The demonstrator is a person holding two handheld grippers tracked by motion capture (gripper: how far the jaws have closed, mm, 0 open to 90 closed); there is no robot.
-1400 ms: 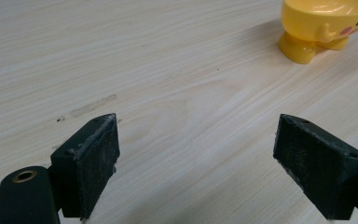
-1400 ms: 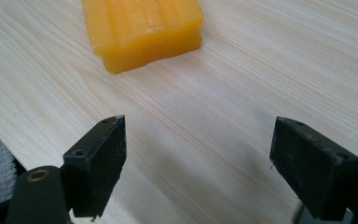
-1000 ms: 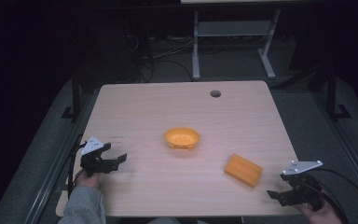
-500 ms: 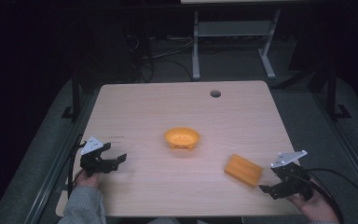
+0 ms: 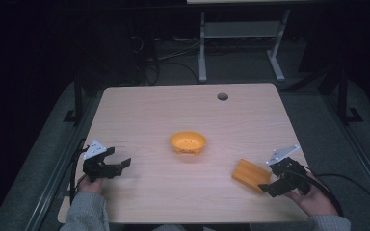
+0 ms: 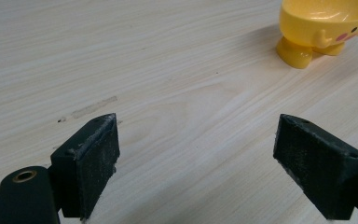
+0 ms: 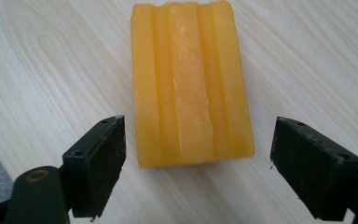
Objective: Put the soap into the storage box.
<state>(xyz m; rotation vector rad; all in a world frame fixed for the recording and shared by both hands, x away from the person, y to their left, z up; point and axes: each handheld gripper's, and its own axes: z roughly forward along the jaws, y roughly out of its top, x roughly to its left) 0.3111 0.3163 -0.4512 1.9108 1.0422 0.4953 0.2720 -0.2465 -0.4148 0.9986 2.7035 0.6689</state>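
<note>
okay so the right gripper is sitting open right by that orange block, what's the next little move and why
Probably ease the right gripper forward a touch, then close. Its fingers stand wide open on either side of the orange block's near end, not yet touching it, and the block lies flat on the table. Going deeper should give the fingers more block to hold.

In the left gripper view, the yellow bowl (image 6: 328, 25) is cut off by the top and right edges, so its rim and inside cannot be seen. In the high view, the near corner of the orange block (image 5: 251, 174) is covered by the right gripper (image 5: 270, 188), and whether they touch cannot be told. The person's forearms run off the bottom edge there. The dark floor behind the table (image 5: 149, 110) is too dim to make out.
</note>
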